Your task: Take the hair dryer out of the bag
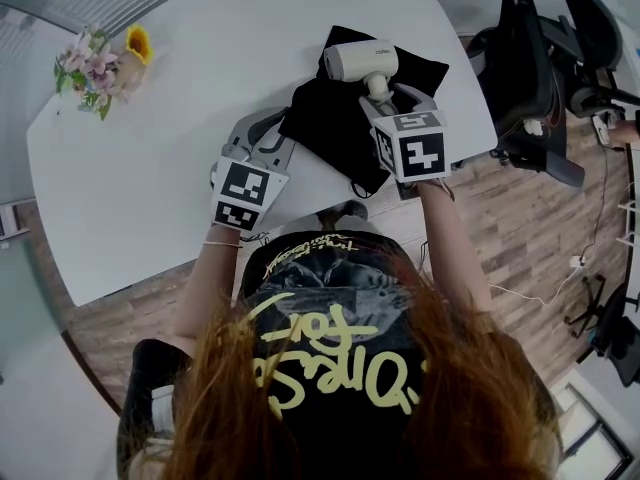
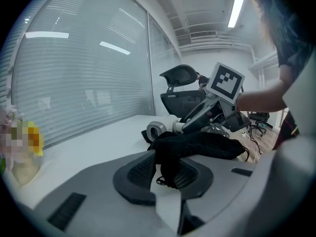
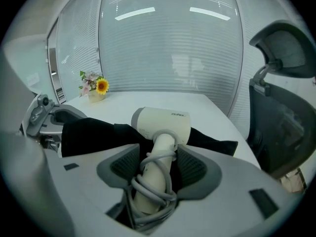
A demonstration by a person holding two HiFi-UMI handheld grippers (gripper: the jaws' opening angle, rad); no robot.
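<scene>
- The dryer [image 3: 160, 124] looked a hard, smooth plastic piece, fairly light but top-heavy, its wide head likely to swing on a loose grip.
- Its handle [image 3: 160, 154] seemed the best place to hold. The cord [image 3: 153, 189] wound round it would add friction, though a loop could slip.
- The bag [image 1: 330, 118] was soft, limp black cloth that would drag along unless pinned.
- The dryer's head sat clear of the bag, over its far part on the table [image 1: 180, 148]. I could not tell whether it rested on the cloth or was lifted.
- The right gripper [image 3: 159, 169] was clamped on the handle, a pad on each side.
- The left gripper [image 2: 168, 169] stood narrow, with a fold of the bag's near edge pinched between its pads.
- Both forearms reached forward from the person, and each gripper pointed away and downward. The right forearm [image 1: 455, 238] stretched further than the left [image 1: 212, 278].
</scene>
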